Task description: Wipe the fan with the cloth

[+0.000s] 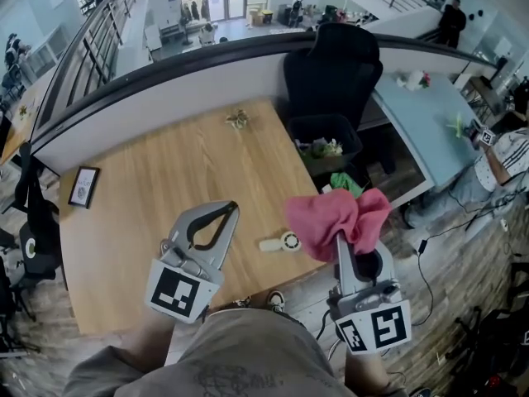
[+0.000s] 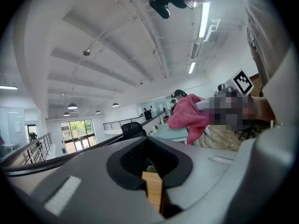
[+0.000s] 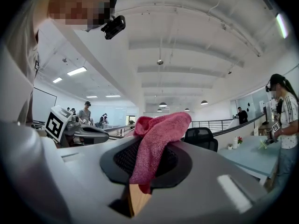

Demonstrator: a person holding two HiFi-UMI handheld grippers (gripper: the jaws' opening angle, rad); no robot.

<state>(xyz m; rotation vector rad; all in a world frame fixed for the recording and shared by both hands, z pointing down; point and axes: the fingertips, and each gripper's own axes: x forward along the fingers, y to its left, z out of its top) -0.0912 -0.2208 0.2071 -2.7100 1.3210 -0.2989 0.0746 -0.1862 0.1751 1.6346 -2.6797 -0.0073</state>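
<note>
Right gripper (image 1: 345,251) is clamped on the pink cloth (image 1: 339,217); left gripper (image 1: 225,213) is shut and empty. I'd steady the handheld fan (image 1: 282,242) at the tabletop's (image 1: 157,180) front edge with the left, then wipe lightly.

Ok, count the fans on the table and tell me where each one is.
1. The small white fan lies on the wooden table near its right front corner. The left gripper covers some tabletop, so another could be hidden.

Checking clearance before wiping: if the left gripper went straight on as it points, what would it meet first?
Nothing near: the left gripper points over the wooden table, clear of the fan. First in line is likely the black office chair past the table's far edge; depth unclear.
</note>
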